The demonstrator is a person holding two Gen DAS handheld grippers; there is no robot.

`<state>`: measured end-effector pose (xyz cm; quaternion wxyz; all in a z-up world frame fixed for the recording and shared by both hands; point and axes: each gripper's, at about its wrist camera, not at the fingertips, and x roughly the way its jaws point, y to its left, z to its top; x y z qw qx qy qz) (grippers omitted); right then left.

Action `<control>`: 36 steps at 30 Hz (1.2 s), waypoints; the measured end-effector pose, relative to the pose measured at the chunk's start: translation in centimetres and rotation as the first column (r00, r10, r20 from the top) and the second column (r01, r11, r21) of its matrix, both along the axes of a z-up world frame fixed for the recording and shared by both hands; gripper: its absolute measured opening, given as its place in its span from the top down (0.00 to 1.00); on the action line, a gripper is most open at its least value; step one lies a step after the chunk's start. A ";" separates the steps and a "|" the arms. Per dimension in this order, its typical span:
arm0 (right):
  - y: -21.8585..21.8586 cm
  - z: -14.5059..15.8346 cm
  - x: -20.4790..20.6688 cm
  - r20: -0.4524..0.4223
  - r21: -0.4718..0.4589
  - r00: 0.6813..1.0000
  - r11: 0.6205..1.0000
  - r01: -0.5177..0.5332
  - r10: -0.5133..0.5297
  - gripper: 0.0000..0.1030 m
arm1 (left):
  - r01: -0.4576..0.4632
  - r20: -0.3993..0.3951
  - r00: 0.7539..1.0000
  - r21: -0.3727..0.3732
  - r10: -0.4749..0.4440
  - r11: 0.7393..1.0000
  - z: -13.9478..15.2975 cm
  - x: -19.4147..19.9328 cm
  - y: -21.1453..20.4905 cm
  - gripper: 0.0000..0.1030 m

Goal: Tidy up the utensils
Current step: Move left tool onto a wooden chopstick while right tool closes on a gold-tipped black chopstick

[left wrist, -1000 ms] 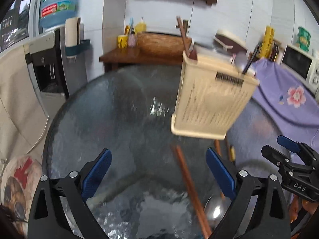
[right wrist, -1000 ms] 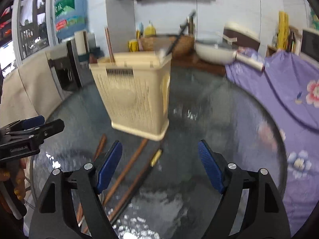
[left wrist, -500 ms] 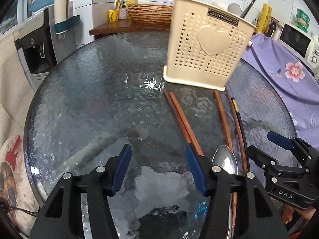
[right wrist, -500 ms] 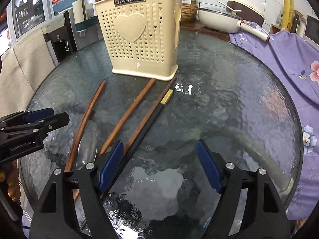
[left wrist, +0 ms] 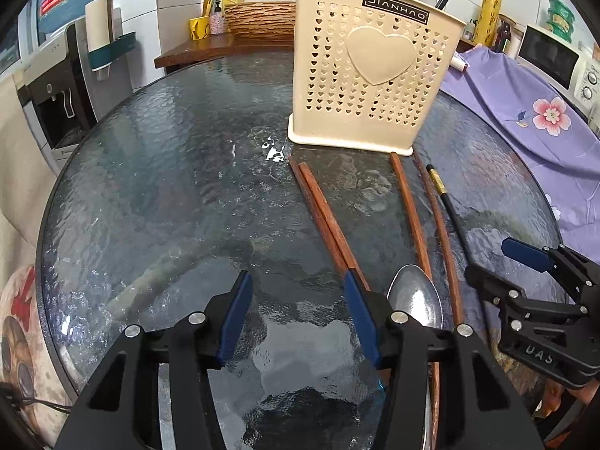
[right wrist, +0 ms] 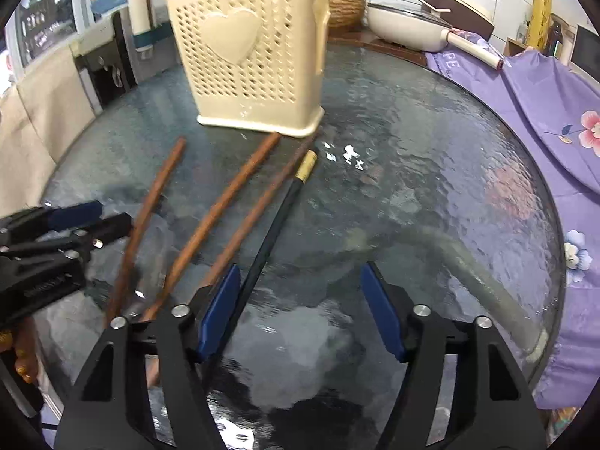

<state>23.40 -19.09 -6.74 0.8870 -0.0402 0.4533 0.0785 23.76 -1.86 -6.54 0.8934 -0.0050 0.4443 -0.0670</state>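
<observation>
Both the left tool (left wrist: 296, 315) and right tool (right wrist: 300, 307) are wide apart and hold nothing, and the thin, hard, light wooden chopsticks (left wrist: 326, 217) look slippery on the glass tabletop (left wrist: 168, 187), so pinch one mid-stick.

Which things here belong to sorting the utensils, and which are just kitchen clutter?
Part of the job:
- cream utensil holder
- wooden chopsticks on the glass table
- black chopstick with a gold tip
- metal spoon

Just lying about:
- water dispenser
- wicker basket
- cream pan
- microwave
- purple floral cloth
</observation>
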 end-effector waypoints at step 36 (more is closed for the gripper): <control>-1.3 0.8 3.1 -0.015 0.029 1.000 1.000 -0.003 0.003 0.44 | -0.046 -0.051 0.998 -0.063 0.043 0.997 0.2 3.0 1.9 0.56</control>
